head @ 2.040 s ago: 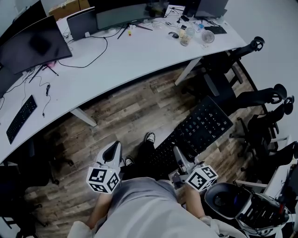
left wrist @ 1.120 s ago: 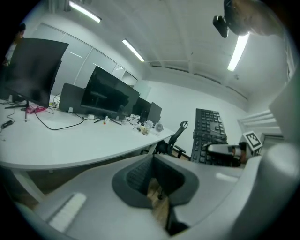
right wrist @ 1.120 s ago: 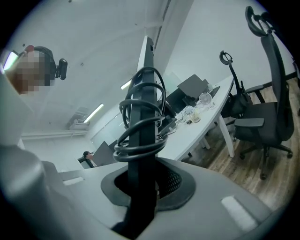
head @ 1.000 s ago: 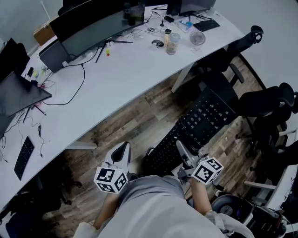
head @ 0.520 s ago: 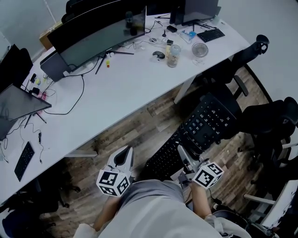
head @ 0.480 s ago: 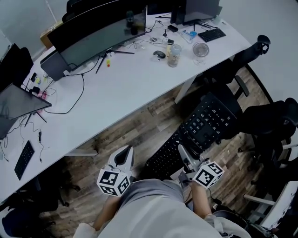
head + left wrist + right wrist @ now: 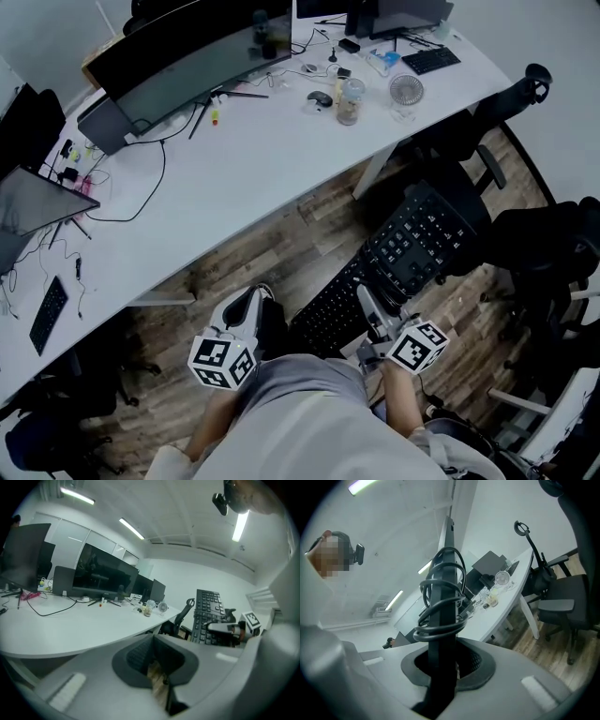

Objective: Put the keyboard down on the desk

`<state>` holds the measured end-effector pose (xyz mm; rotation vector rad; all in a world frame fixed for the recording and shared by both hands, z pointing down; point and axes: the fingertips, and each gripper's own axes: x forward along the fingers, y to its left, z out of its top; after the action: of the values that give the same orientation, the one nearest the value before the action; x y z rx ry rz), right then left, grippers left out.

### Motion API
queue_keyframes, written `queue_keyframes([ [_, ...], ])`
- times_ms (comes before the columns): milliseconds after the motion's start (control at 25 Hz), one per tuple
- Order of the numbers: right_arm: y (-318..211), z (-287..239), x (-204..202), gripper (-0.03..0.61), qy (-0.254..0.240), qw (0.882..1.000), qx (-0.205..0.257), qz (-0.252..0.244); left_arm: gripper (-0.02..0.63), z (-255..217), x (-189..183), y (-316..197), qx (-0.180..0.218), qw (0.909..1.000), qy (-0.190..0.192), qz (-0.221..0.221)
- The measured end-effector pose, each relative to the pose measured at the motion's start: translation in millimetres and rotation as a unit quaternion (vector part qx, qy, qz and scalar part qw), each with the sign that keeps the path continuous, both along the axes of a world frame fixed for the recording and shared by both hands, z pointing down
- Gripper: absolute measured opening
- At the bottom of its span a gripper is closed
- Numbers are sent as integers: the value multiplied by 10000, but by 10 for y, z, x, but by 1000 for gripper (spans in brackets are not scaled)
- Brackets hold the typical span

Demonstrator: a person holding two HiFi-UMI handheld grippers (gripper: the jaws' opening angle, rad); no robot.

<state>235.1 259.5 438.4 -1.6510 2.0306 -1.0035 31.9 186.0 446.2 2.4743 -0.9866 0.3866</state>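
A black keyboard (image 7: 412,248) hangs over the wooden floor, slanting up and to the right, short of the white desk (image 7: 272,159). My right gripper (image 7: 367,306) is shut on its near long edge. In the right gripper view the keyboard (image 7: 443,620) stands edge-on between the jaws, with its coiled cable (image 7: 440,597) wrapped round it. My left gripper (image 7: 251,298) sits to the left of the keyboard, shut and holding nothing. The left gripper view shows the keyboard (image 7: 208,616) upright at the right and the desk (image 7: 70,625) ahead.
The desk carries a wide curved monitor (image 7: 187,56), a dark screen (image 7: 28,202) at the left, a second keyboard (image 7: 49,314), cables, a mouse (image 7: 322,97), a jar (image 7: 350,98) and a small fan (image 7: 406,91). Office chairs (image 7: 553,234) stand to the right.
The view has swung along the desk, so the monitor and desk items sit differently in frame. The right gripper keeps its hold on the keyboard. The left gripper stays shut.
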Motion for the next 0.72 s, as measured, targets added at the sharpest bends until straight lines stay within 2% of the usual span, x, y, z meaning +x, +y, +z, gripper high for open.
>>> queue_keyframes([
  [240, -53, 56, 23, 71, 100, 9998, -139, -89, 0, 97, 150, -49, -167, 9998, 104, 63],
  [720, -618, 26, 70, 71, 308, 9988, -216, -316, 0, 97, 264, -614, -275, 9991, 319, -60],
])
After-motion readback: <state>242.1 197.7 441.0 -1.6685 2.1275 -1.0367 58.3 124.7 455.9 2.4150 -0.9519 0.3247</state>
